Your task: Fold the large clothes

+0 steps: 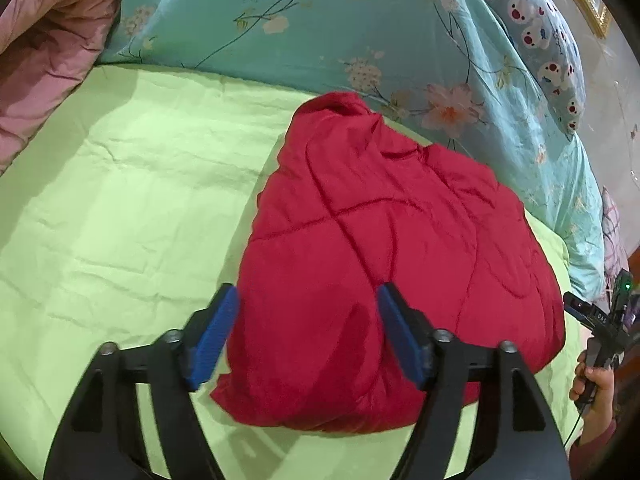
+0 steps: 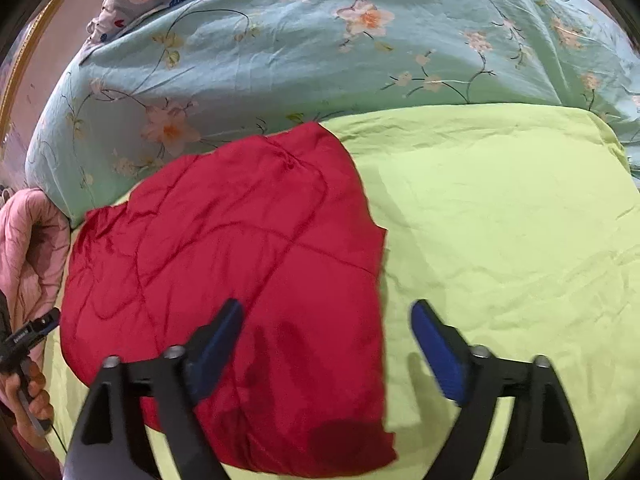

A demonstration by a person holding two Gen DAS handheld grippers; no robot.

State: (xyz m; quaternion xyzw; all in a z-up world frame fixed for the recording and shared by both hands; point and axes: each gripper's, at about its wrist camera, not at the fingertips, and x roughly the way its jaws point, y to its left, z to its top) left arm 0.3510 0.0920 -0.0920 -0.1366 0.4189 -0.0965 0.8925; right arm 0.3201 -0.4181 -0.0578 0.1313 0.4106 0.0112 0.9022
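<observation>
A red quilted garment lies folded into a compact bundle on a light green sheet. It also shows in the right wrist view on the same green sheet. My left gripper is open and empty, hovering above the bundle's near left edge. My right gripper is open and empty, hovering above the bundle's near right edge. The other gripper, held in a hand, shows at the right edge of the left wrist view and at the left edge of the right wrist view.
A teal floral duvet is piled along the far side of the bed. A pink quilted blanket lies at the far left. A pillow with a cartoon print sits at the far right. A wall with a gold frame is behind.
</observation>
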